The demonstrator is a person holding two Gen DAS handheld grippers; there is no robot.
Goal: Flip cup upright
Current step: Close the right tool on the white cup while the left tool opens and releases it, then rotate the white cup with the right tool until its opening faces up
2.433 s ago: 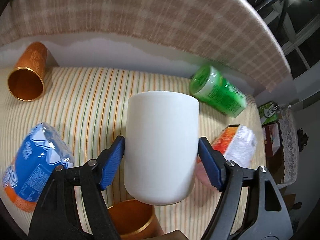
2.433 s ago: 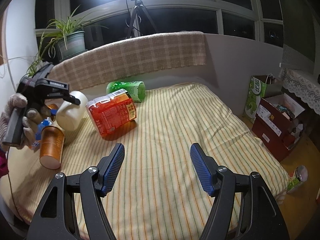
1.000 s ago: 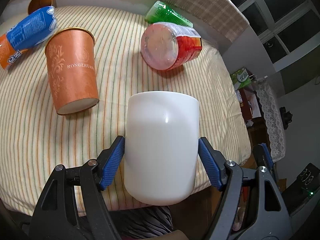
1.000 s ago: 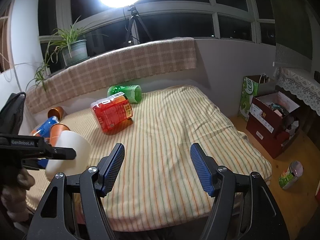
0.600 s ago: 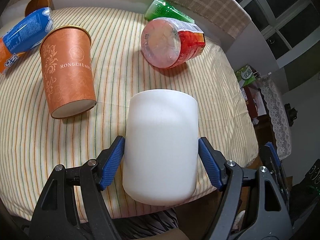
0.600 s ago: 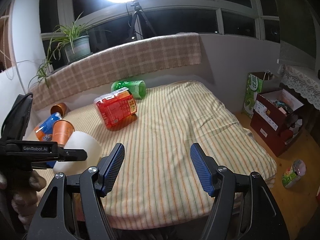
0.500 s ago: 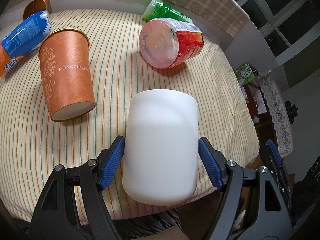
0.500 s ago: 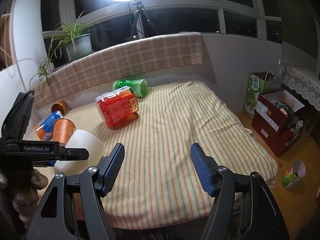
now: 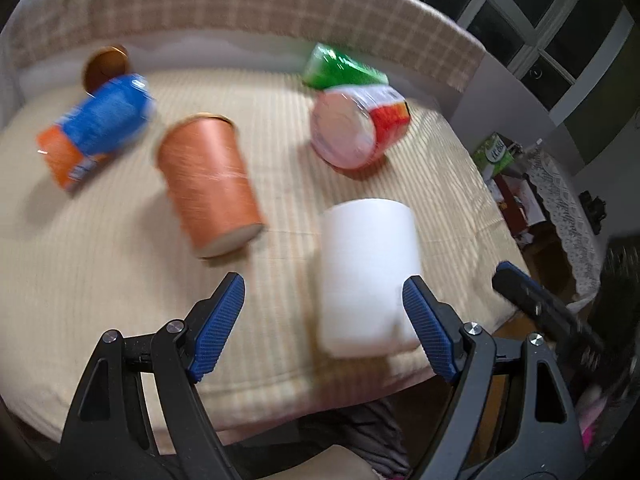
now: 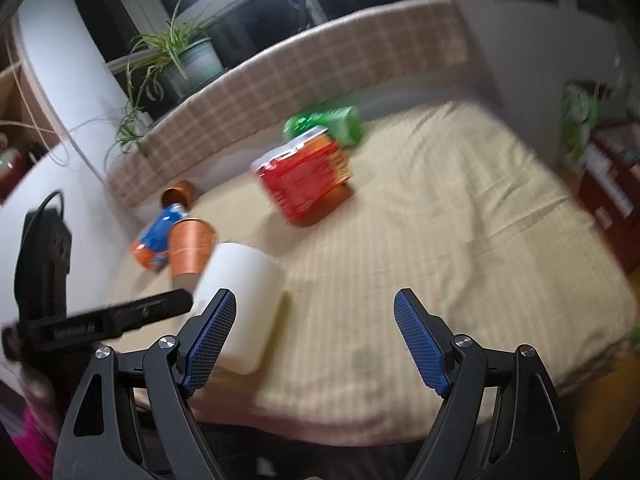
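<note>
Both cameras sit low at the near edge of the striped tabletop, looking across toward twelve o'clock. They share the white cup and, though blurred, seemingly the orange cup.

White cup, plain and cylindrical, with smooth matte walls. It stands on the striped cloth near the front edge, slightly tilted; both views are motion-blurred, so which end faces up cannot be told. In the right wrist view the cup appears at lower left.
</note>
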